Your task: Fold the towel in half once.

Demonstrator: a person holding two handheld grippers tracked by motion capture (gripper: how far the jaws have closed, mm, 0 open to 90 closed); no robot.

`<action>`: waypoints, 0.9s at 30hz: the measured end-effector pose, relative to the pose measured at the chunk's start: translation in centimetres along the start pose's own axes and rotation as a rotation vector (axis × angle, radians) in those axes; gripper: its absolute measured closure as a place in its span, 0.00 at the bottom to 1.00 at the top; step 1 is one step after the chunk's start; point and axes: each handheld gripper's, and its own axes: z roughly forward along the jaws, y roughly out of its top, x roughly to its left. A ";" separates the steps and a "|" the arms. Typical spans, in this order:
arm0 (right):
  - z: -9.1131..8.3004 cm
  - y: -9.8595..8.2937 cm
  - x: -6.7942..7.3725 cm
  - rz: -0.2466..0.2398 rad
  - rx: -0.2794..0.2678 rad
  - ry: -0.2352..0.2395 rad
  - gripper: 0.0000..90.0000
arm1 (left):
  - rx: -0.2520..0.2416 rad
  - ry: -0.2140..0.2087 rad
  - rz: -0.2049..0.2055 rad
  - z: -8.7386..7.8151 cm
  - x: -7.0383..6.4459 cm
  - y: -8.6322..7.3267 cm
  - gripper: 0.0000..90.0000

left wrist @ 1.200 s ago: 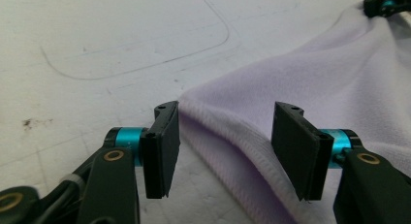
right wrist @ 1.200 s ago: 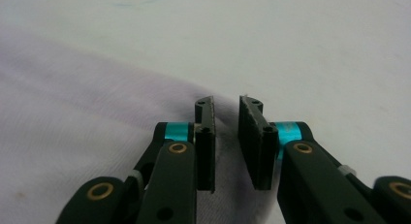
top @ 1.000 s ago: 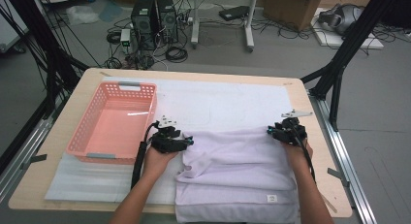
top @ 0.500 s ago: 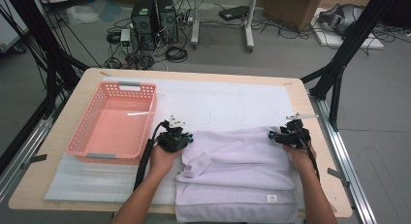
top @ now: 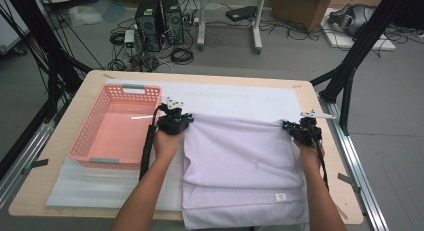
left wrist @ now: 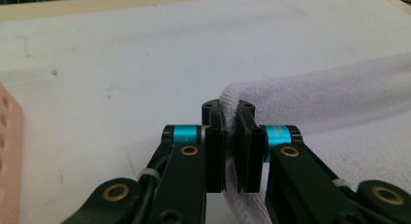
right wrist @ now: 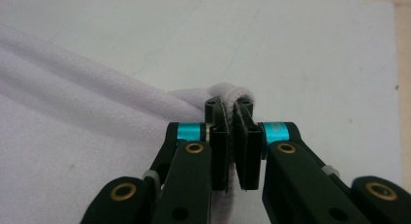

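A pale lilac towel (top: 240, 161) lies folded on the white mat (top: 240, 98), its near edge hanging over the table front. My left gripper (top: 175, 122) is shut on the towel's far left corner (left wrist: 232, 95), with the cloth pinched between the jaws (left wrist: 229, 146). At the far right corner (right wrist: 232, 90) my right gripper (top: 300, 130) is likewise shut on the towel (right wrist: 72, 136). The far edge is stretched taut between the two grippers. A small white label (top: 280, 196) shows near the towel's front right.
A pink plastic basket (top: 95, 141) stands left of the left gripper, close to it. Bare mat lies beyond the towel up to the table's far edge (top: 200, 76). Black frame posts (top: 350, 66) stand at the table's sides, with cables and computers on the floor behind.
Both grippers have carried the towel's far edge away from the person, spreading the towel flatter and straighter over the mat. Both stay shut on their corners.
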 end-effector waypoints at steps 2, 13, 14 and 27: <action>0.3 0.4 0.0 -0.004 -0.010 -0.009 0.96 | 0.005 0.003 -0.022 0.6 0.5 0.1 0.93; 2.5 3.4 -0.6 0.029 -0.077 -0.060 0.96 | -0.038 0.038 -0.034 3.3 2.2 2.7 0.93; 2.6 3.7 -0.6 0.031 -0.095 -0.068 0.96 | -0.034 0.039 -0.031 3.4 2.4 3.2 0.93; 2.0 4.7 0.0 0.064 -0.130 -0.086 0.67 | -0.017 -0.035 -0.096 2.9 1.4 1.8 0.63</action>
